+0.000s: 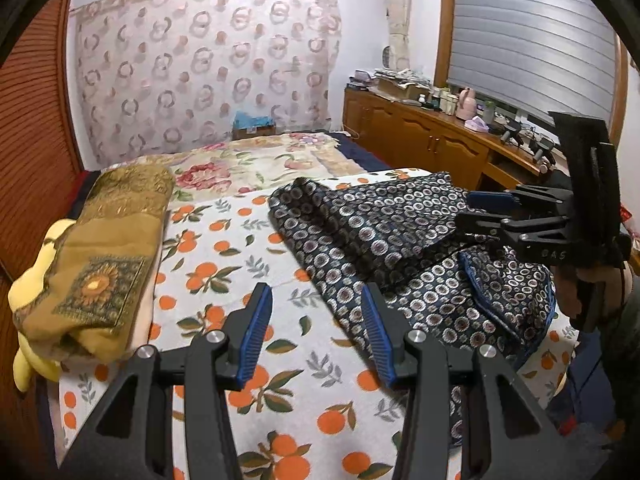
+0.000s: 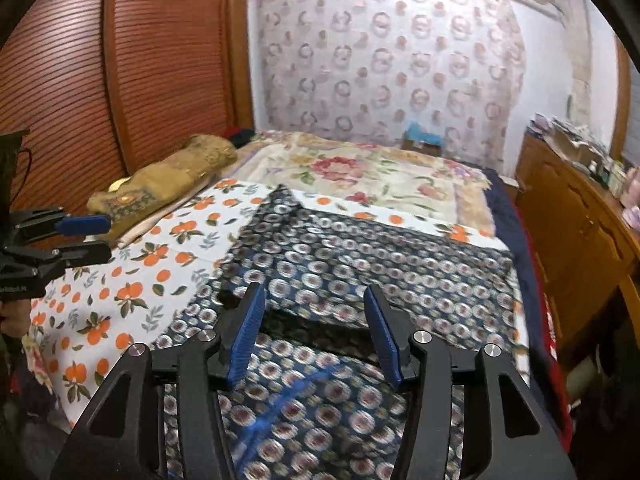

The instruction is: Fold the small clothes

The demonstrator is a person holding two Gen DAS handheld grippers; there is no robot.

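Left gripper [image 1: 316,332]: jaws released, nothing between the pads; only the orange-print sheet [image 1: 224,264] shows through the gap, with the near edge of the garment [image 1: 384,232] just beside the right-hand pad. Right gripper [image 2: 316,332]: jaws likewise released and empty, hovering above the garment [image 2: 360,264], which fills the view under and ahead of them; the picture is blurred here, so the cloth's finer lie cannot be read. From the left wrist view the right gripper [image 1: 476,212] stands over the garment's far side, pads apart, not touching cloth as far as can be told. The garment, dark blue with a ring pattern and a blue-trimmed edge [image 1: 492,300], lies on the bed, rumpled, with one flap turned over near the trim and a point reaching away towards the floral blanket [image 1: 248,164]. A folded brown cloth [image 1: 108,248] lies well apart, beyond the left jaws' outer side, against the wooden panel. Judgement: no fold is complete; the step in hand appears to be repositioning both grippers for a fresh hold. The next move calls for each pair of jaws to descend on a separate edge or corner, pinch a single layer, and carry it across without dragging the sheet beneath.
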